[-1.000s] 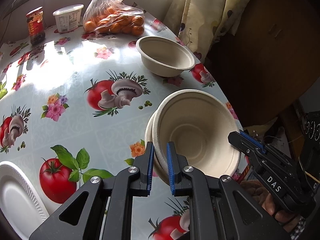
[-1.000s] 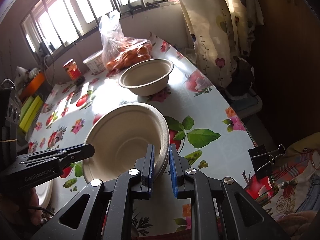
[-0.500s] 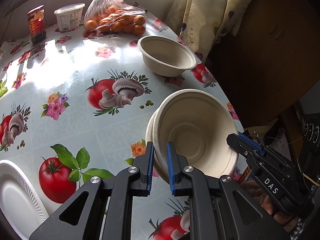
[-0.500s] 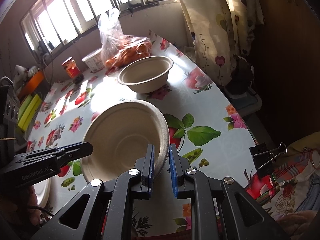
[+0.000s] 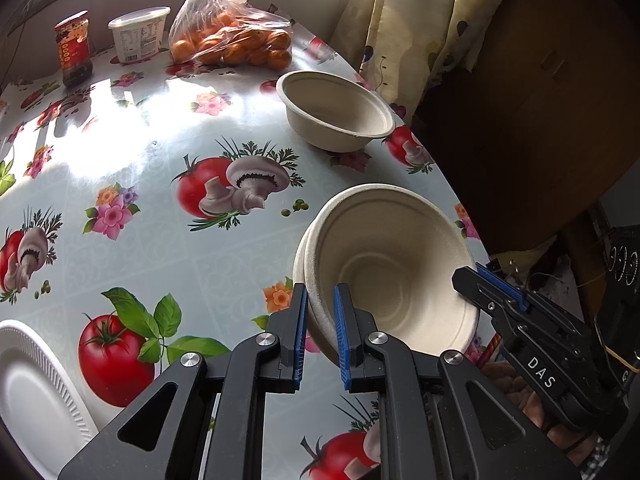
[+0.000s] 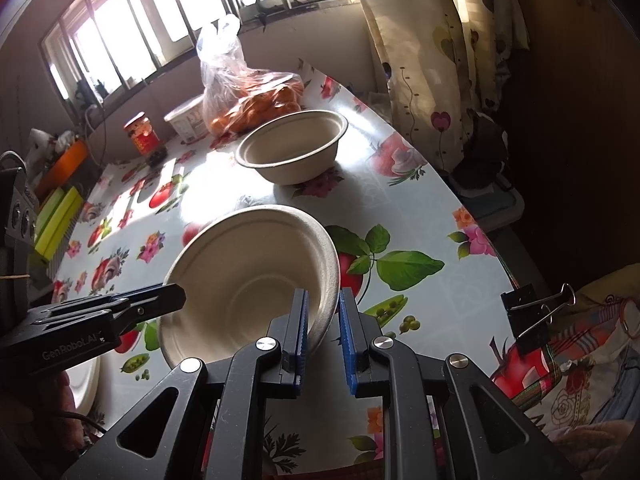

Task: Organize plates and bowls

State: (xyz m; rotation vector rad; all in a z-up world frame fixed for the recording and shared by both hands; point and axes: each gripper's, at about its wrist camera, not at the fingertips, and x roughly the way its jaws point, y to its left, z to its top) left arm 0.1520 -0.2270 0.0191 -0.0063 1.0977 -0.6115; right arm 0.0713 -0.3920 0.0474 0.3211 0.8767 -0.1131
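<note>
left gripper [image 5: 320,322] pinching bowls [image 5: 390,264] rim | right gripper [image 6: 323,326] pinching other rim | tipped over table [image 5: 160,208]

The left claw [image 5: 321,330] pointed steeply down, its jaws clamped on a bowl [image 5: 390,268] rim. The right claw [image 6: 323,332] pointed down likewise, pinching the opposite rim from the other side.
</note>
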